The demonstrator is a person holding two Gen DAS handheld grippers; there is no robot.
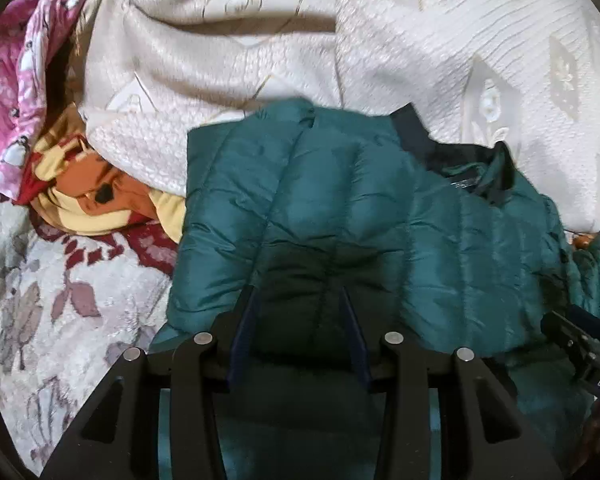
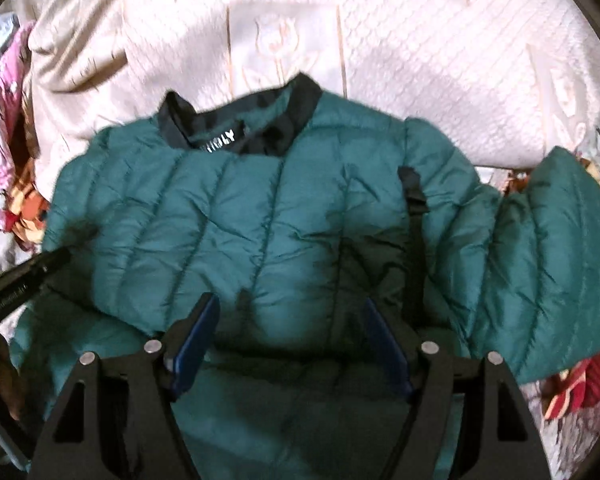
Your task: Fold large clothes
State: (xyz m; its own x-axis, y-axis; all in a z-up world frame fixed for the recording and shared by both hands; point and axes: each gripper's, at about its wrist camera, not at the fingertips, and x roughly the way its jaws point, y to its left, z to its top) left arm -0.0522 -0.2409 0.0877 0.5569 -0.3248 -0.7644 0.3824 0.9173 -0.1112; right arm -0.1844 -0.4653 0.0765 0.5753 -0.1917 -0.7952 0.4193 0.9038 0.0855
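A teal quilted puffer jacket (image 2: 260,216) lies spread on a bed, its dark collar (image 2: 240,120) with a label at the far side. One sleeve (image 2: 560,264) stretches out to the right. In the left wrist view the jacket (image 1: 360,208) fills the middle, a sleeve folded across its body. My left gripper (image 1: 300,296) is open just above the jacket's near part, nothing between its fingers. My right gripper (image 2: 290,304) is open over the jacket's lower middle, empty. Each gripper shows at the edge of the other's view: the right one (image 1: 580,344), the left one (image 2: 32,268).
A cream quilted bedcover (image 1: 380,48) lies bunched behind the jacket. A pink penguin-print cloth (image 1: 16,80) and an orange and yellow garment (image 1: 100,196) are piled at the left. A floral bedsheet (image 1: 60,300) covers the near left.
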